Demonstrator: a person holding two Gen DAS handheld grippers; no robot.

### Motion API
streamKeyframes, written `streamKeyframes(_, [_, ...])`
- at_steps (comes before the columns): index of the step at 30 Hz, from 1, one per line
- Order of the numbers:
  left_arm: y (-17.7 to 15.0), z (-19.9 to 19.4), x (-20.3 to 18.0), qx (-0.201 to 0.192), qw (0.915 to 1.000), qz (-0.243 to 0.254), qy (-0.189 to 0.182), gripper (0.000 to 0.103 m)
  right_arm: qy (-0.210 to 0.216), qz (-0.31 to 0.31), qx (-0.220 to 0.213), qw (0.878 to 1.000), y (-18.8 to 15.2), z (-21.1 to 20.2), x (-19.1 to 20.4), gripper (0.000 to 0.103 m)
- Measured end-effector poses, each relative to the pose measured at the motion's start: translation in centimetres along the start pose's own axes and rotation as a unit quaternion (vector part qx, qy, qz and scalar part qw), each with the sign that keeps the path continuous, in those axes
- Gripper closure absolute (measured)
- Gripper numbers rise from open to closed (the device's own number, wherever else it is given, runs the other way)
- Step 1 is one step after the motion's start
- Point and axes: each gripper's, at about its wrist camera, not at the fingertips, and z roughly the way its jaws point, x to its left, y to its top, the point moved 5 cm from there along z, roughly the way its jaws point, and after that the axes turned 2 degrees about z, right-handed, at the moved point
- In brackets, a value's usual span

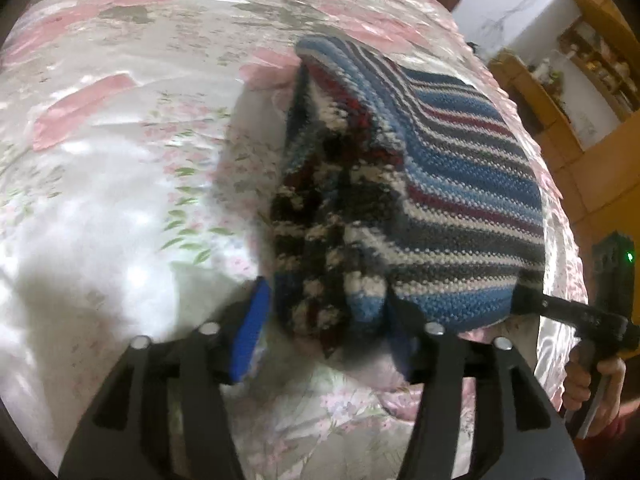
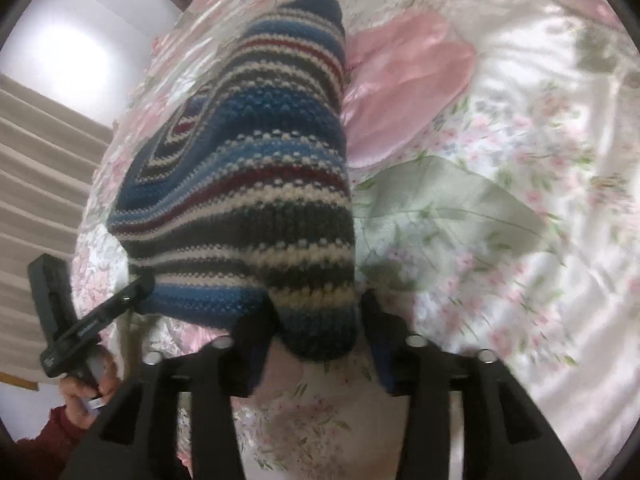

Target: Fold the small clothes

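A knitted garment point(image 1: 460, 184) striped in blue, white, grey and dark red hangs lifted over the bed, stretched between both grippers. In the left wrist view my left gripper point(image 1: 324, 332) is shut on a bunched corner of it, which fills the gap between the blue pads point(image 1: 250, 332). The right gripper point(image 1: 520, 300) grips the other lower corner at the right. In the right wrist view the garment point(image 2: 248, 200) droops forward from my right gripper point(image 2: 320, 340), which is clamped on a thick fold. The left gripper point(image 2: 142, 284) holds the edge at the left.
A shiny floral bedspread point(image 1: 120, 140) in pink, white and green lies under everything point(image 2: 480, 200). Wooden shelves point(image 1: 580, 80) stand past the bed's right side. A beige curtain point(image 2: 40, 180) hangs at the left. A hand point(image 1: 596, 376) holds each gripper handle point(image 2: 84, 392).
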Motion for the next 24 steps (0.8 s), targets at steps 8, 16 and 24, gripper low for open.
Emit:
streamKeyframes(8, [-2.8, -4.5, -1.3, 0.000, 0.9989, 0.018, 0.044, 0.034, -0.079, -0.025, -0.036, 0.996, -3.7, -4.3, 1.5, 0.039])
streamKeyframes(16, [-4.9, -8.8, -1.7, -0.008, 0.9974, 0.007, 0.072, 0.027, -0.113, -0.057, -0.059, 0.990, -7.2, -8.0, 4.0, 0.021])
streamKeyframes(24, [-6.1, -13.5, -3.0, -0.024, 0.9955, 0.022, 0.089, 0.024, -0.135, -0.077, -0.099, 0.983, -8.8, -12.3, 7.3, 0.008])
